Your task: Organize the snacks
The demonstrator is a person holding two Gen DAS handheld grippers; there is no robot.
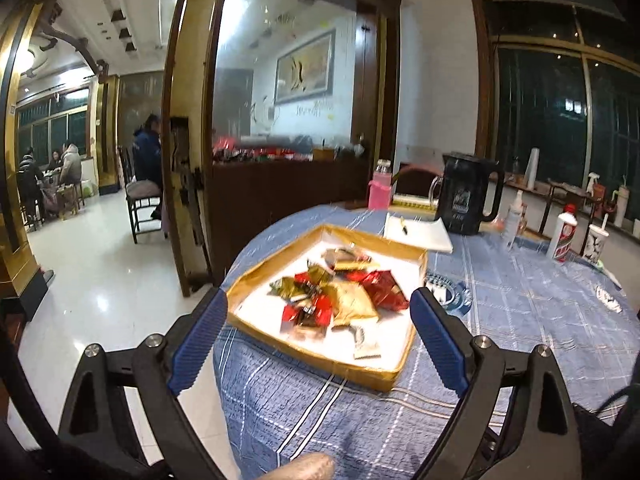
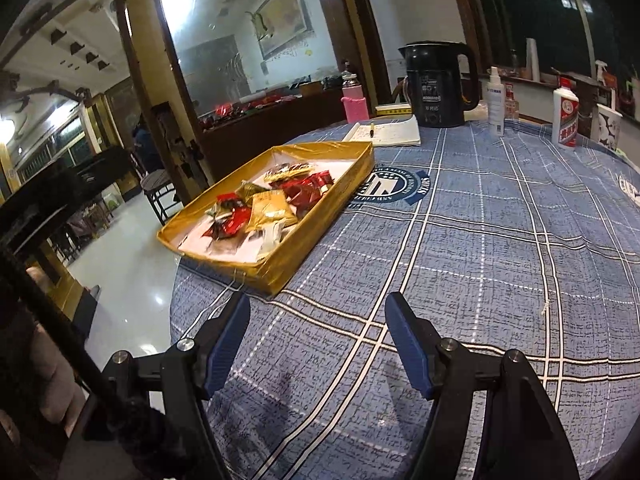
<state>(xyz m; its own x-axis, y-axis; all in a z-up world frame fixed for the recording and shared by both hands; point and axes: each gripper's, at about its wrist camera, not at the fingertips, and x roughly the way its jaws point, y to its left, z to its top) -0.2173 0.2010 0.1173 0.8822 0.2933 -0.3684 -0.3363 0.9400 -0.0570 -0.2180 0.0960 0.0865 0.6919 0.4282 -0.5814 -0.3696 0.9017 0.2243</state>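
Note:
A shallow gold box [image 1: 312, 354] [image 2: 304, 248] lies on the blue plaid tablecloth near the table's left edge. Inside it sits a pile of red, gold and white snack packets [image 1: 340, 300] [image 2: 266, 208]. My left gripper [image 1: 320, 312] hovers in front of the box, open wide, its blue fingers [image 1: 440, 344] framing the box with nothing between them. My right gripper [image 2: 318, 320] is open over bare cloth, nearer than the box's front corner, and holds nothing.
At the table's far side stand a black kettle [image 2: 438, 84], a pink bottle [image 2: 354, 102], a notepad with a pen [image 2: 386, 132], a spray bottle [image 2: 495, 100], a white liquor bottle [image 2: 565, 118] and a paper cup [image 2: 608, 128]. Beyond the table's left edge drops a glossy floor [image 1: 100, 280].

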